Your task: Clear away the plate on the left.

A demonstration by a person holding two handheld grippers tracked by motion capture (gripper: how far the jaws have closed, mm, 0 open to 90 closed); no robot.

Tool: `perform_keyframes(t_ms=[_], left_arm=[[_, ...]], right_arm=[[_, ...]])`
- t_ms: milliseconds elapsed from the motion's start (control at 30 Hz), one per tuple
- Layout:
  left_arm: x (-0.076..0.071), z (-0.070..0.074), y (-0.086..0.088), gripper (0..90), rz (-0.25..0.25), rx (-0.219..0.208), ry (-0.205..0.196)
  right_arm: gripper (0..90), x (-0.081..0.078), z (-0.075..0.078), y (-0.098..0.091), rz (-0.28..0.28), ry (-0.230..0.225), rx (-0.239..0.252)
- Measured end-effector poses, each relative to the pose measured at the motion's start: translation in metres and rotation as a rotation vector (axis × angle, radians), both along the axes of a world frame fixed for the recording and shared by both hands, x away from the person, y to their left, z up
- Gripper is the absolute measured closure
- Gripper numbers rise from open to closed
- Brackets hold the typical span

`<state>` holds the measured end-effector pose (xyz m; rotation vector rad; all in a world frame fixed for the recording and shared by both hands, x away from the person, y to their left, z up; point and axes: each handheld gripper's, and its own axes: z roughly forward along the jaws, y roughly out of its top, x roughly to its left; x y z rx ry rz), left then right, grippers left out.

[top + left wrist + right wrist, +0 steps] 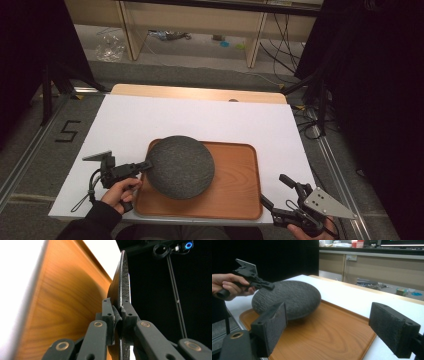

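Note:
A dark grey round plate (180,166) hangs a little above the left half of a wooden tray (240,180), held level. My left gripper (146,166) is shut on the plate's left rim, as the left gripper view shows edge-on: its pads pinch the thin plate (123,287) over the tray (62,305). In the right gripper view the plate (289,298) floats over the tray (332,332), its underside off the wood, with the left gripper (268,286) on its far edge. My right gripper (274,192) stands open off the tray's front right corner, nothing between its pads (394,330).
The tray lies on a white sheet (200,120) that covers a light wooden table (200,92). A metal frame rail (30,150) runs along the left side. Beyond the table stand shelving legs (127,30) and loose cables (285,45) on the floor.

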<state>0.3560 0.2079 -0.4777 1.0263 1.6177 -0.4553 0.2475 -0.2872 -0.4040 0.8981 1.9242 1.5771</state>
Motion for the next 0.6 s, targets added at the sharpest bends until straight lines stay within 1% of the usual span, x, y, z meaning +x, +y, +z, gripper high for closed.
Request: perform_keyframes(t_ms=[33,67,100,133,167,200,233,267,300,333,367,400,433,467,500,533,567,600], left_arm=[[0.0,0.0,-0.004,83.0,-0.014,0.008,0.007],[0.0,0.0,-0.004,82.8,-0.014,0.008,0.007],[0.001,-0.001,-0.01,82.6,-0.036,0.004,0.01],[0.001,-0.002,-0.014,82.6,-0.057,0.013,0.013],[0.0,-0.002,-0.018,82.6,-0.065,0.015,0.016],[0.0,-0.002,-0.018,82.5,-0.065,0.015,0.016],[0.001,-0.003,-0.025,82.5,-0.083,0.024,0.024],[0.002,-0.004,-0.028,82.4,-0.092,0.023,0.022],[0.002,-0.005,-0.031,82.4,-0.096,0.024,0.023],[0.002,-0.005,-0.031,82.3,-0.096,0.024,0.023],[0.002,-0.006,-0.036,82.1,-0.104,0.025,0.02],[0.002,-0.006,-0.036,82.1,-0.104,0.025,0.02],[0.003,-0.006,-0.04,81.8,-0.117,0.051,0.03],[0.003,-0.008,-0.041,81.8,-0.114,0.055,0.03],[0.004,-0.009,-0.042,81.9,-0.12,0.047,0.033],[0.004,-0.009,-0.042,81.9,-0.121,0.052,0.033],[0.003,-0.009,-0.042,82.0,-0.127,0.054,0.025],[0.004,-0.009,-0.043,82.0,-0.128,0.059,0.025]], right_arm=[[16.1,0.0,0.0,0.0,-0.001,0.001,-0.003],[16.1,0.0,0.0,0.0,-0.001,0.001,-0.003],[16.1,0.0,-0.001,0.0,0.003,0.004,-0.003],[16.0,0.0,-0.001,0.001,0.008,0.005,0.009],[16.1,0.001,-0.001,0.001,0.007,-0.003,0.014],[16.1,0.001,-0.001,0.001,0.007,-0.003,0.014],[16.1,0.0,-0.001,0.0,0.01,0.006,0.002],[16.1,0.0,0.0,-0.001,0.01,0.016,-0.013],[16.1,0.0,-0.001,0.0,0.002,0.007,-0.005],[16.1,0.0,-0.001,0.001,0.006,0.001,0.011],[16.1,0.001,-0.001,0.001,0.009,-0.001,0.015],[16.1,0.0,-0.001,0.001,0.011,-0.001,0.014],[16.1,0.0,-0.001,0.001,0.011,0.004,0.005],[16.1,0.0,0.0,0.0,0.013,0.016,-0.009],[16.1,0.0,-0.001,0.001,0.011,0.003,0.007],[16.1,0.0,-0.001,0.001,0.011,0.0,0.015],[16.1,0.0,-0.001,0.001,0.012,-0.001,0.015],[16.1,0.0,0.0,0.0,0.005,0.0,-0.004]])
